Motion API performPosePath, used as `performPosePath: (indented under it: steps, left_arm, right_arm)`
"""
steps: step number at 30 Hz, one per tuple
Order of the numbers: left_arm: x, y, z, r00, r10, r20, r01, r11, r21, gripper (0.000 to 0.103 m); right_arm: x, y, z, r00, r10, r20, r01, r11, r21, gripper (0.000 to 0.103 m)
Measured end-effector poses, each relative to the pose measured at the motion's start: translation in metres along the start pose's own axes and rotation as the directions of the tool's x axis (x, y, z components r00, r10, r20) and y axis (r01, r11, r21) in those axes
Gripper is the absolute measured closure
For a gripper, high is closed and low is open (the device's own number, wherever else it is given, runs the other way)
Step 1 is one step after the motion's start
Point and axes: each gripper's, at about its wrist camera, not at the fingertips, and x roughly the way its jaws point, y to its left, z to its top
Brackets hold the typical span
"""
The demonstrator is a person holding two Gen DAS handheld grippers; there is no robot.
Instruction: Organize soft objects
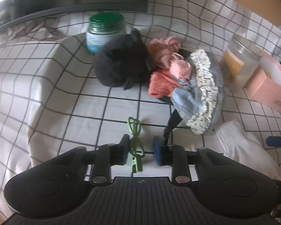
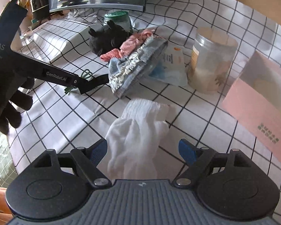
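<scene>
Left gripper (image 1: 140,151) apart around green clip (image 1: 135,146); right gripper (image 2: 143,151) wide, straddling white sock (image 2: 136,136).

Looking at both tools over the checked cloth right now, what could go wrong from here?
1. The green clip lies between the left tool's pads, which don't press on it; lifting away now may snag or drag it.
2. The right tool stands open around the white sock; closing low might pinch the checked cloth too.
3. The sock pile sits beside the clear jar; a sweeping move could tip it.
</scene>
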Motion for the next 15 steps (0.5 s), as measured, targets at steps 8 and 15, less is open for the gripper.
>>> performPosePath:
  steps: [8,15]
  left_arm:
    - [0.003,0.0,0.002,1.0,-0.003,0.006,0.003,1.0,0.014,0.072]
    - [-0.001,0.001,-0.014,0.995,0.026,0.101,-0.028,0.999,0.019,0.092]
  right_arm:
    - [0.004,0.003,0.007,0.999,0.009,0.031,-0.01,1.0,0.023,0.019]
    - [0.03,0.012,0.024,1.0,-0.006,0.025,0.005,1.0,0.006,0.019]
